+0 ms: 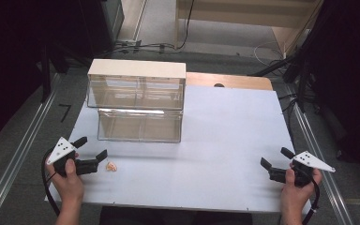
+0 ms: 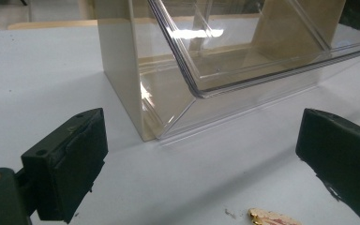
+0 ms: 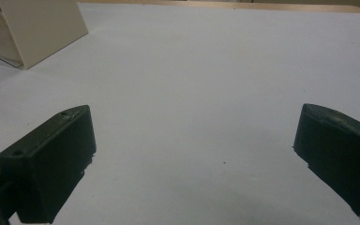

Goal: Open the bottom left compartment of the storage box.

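Low at the left of the high view, a small pale scrap (image 1: 112,166) lies on the white table (image 1: 225,140), just beside the left gripper (image 1: 93,147), whose jaws gape wide and aim toward the clear bin (image 1: 139,124). At lower right, the right gripper (image 1: 275,157) rests in its hand (image 1: 296,187), jaws likewise wide apart, holding nothing.

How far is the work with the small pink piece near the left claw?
Nothing looks done yet: the small pink piece lies on the white table, just ahead of the open left claw, ungrasped. The right claw is open and holds nothing. Left: grasping the piece, perhaps placing it in the clear drawer cabinet.
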`<state>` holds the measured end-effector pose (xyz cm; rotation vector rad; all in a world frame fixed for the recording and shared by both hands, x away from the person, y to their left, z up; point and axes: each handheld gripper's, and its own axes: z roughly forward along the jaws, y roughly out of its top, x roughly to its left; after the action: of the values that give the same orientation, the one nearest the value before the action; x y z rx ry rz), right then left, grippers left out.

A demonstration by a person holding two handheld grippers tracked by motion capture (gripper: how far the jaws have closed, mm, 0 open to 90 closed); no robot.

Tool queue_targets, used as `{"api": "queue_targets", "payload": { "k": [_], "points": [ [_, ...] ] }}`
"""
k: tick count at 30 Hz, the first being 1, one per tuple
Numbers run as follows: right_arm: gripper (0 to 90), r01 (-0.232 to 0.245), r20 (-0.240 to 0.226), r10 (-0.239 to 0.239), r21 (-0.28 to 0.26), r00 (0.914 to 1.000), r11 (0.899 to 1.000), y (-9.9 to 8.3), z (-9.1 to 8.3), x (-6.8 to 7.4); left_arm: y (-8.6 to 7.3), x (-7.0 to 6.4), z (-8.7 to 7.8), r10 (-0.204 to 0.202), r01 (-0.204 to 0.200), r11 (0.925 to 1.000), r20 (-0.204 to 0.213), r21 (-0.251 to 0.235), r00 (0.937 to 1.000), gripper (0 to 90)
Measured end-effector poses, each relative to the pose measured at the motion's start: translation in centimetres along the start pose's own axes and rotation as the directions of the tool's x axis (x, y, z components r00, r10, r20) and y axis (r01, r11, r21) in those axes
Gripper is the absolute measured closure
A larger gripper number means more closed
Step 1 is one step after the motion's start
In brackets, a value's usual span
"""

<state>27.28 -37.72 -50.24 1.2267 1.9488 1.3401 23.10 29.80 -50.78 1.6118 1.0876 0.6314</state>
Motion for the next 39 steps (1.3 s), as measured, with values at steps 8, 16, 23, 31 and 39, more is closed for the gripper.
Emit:
{"api": "queue_targets", "payload": {
  "k": [8,16,23,31,39],
  "points": [
    [0.0,0.018,0.002,-0.018,0.013,0.9998,1.0,0.1,0.2,0.1,0.7,0.6,-0.9,-0.031,0.031,0.9985,0.01,-0.046,0.9995,2.7],
    [0.0,0.026,-0.01,-0.026,0.001,0.9996,1.0,0.9,0.0,0.5,3.0,0.1,-1.9,0.028,-0.027,0.9987,0.013,-0.044,0.9995,5.5],
    [0.0,0.059,-0.059,-0.058,0.001,0.9965,0.998,3.2,0.5,2.4,5.0,-0.1,-2.0,0.059,-0.058,0.998,0.043,-0.024,0.9973,7.5],
    [3.2,0.093,-0.142,-0.089,0.019,0.9859,0.995,6.1,2.3,5.8,6.5,1.8,-1.9,0.009,-0.004,0.9991,0.131,-0.043,0.9913,18.8],
    [12.4,0.141,-0.247,-0.133,0.015,0.9598,0.99,9.2,4.5,9.7,6.2,2.2,-1.3,0.005,-0.006,0.9999,0.129,0.012,0.9916,36.1]
  ]
}}
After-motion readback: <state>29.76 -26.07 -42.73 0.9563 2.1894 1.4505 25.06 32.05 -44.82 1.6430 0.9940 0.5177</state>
